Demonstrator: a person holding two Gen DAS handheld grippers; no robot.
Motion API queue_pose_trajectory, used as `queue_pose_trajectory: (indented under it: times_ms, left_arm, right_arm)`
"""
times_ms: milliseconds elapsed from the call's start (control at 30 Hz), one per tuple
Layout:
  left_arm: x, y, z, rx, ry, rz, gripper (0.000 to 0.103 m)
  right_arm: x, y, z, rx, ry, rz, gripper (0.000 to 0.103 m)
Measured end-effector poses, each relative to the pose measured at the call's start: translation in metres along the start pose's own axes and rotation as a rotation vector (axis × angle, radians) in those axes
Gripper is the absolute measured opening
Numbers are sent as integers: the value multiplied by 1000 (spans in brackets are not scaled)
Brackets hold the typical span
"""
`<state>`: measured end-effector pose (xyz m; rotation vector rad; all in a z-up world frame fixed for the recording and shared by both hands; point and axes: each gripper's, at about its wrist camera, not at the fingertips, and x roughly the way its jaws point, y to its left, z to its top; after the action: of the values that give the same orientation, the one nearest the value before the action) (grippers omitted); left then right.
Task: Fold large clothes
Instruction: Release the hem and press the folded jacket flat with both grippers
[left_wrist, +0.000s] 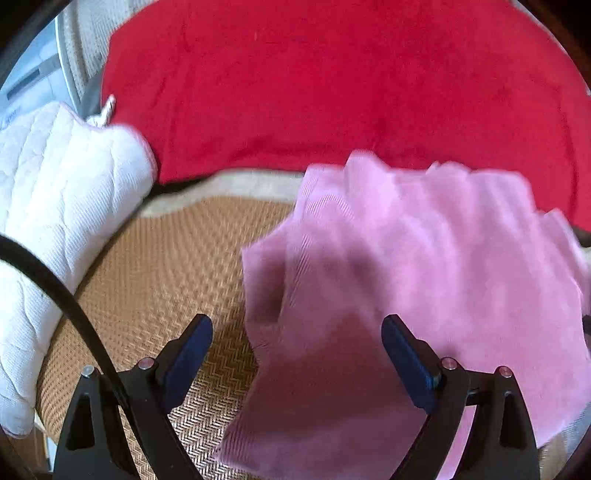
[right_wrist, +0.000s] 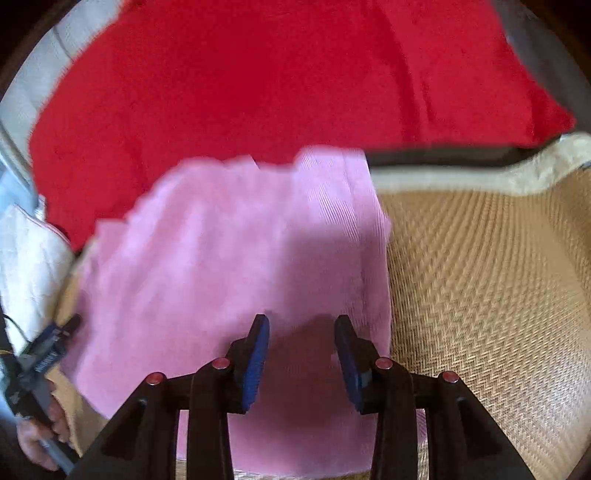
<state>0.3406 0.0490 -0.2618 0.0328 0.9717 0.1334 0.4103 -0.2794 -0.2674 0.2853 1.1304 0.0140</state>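
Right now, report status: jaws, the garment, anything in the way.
Left gripper and right gripper: jaws open, empty. Pink garment lying on woven mat. Nothing in the way.

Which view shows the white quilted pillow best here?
The left wrist view: the white quilted pillow fills its left side, stitching visible, lying beside the red blanket. The right wrist view catches only a blurred sliver of it at the left edge, behind the pink garment.

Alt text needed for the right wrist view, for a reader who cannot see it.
The right tongs, jaws open and empty, hover over a pink ribbed knit garment spread on a tan woven mat. A red plush blanket lies beyond it, and a hand holds the left tongs at lower left.
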Motion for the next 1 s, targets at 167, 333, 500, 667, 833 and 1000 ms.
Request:
queue_pose_trajectory:
  times_ms: [167, 333, 500, 667, 833, 1000]
  left_arm:
    - [17, 16, 7, -105, 61, -91, 94]
    - [8, 19, 31, -144, -11, -109, 94]
    - [26, 21, 57, -194, -27, -97, 94]
    - [61, 26, 59, -213, 60, -40, 94]
    - [66, 31, 59, -216, 60, -54, 94]
    - [41, 33, 60, -201, 4, -62, 94]
  right_arm:
    - [-7, -5, 11, 61, -33, 67, 43]
    - [-19, 20, 43, -10, -139, 146, 42]
    - [0, 70, 72, -82, -97, 211, 42]
    - [43, 115, 103, -127, -44, 202, 43]
    - [99, 103, 120, -49, 40, 149, 44]
    - [49, 75, 109, 11, -73, 192, 44]
